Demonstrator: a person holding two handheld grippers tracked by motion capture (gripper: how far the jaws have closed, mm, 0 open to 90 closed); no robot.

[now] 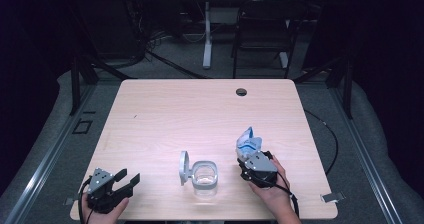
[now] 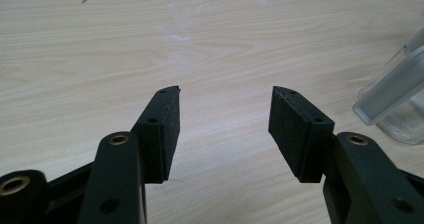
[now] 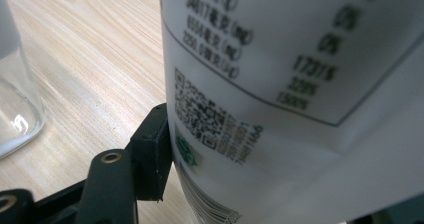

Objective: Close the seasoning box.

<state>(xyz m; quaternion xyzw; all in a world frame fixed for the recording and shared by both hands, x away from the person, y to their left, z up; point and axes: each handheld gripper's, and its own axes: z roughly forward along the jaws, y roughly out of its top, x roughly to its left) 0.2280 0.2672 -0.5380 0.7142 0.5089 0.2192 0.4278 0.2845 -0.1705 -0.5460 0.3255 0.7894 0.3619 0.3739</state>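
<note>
1. Pouring from pouch (image 1: 248, 143) into jar (image 1: 205, 177): the step in hand, by judgement, with lid (image 1: 184, 167) already swung up on the jar's left side.
2. Doing it well: lift pouch clear of desk (image 1: 200, 109), bring its torn top over the jar mouth, tilt slowly; squeeze no harder than needed, since a soft pouch may buckle and spill.
3. Steadying the jar with the free gripper advisable, as a light glass jar may slide or tip.
4. Right gripper (image 1: 251, 160): jaws set wide, closed on the pouch's lower part; left pad (image 3: 150, 149) pressed against the printed white side (image 3: 280, 84); right pad hidden behind the pouch.
5. Left gripper (image 2: 224, 129): released, jaws well apart, nothing between pads (image 2: 165, 134); resting low at the desk's near left edge, apart from the jar.
6. Pouch: upright on the desk, just right of the jar, not touching it.
7. Jar: near the front edge, between the two grippers; contents unclear.
</note>
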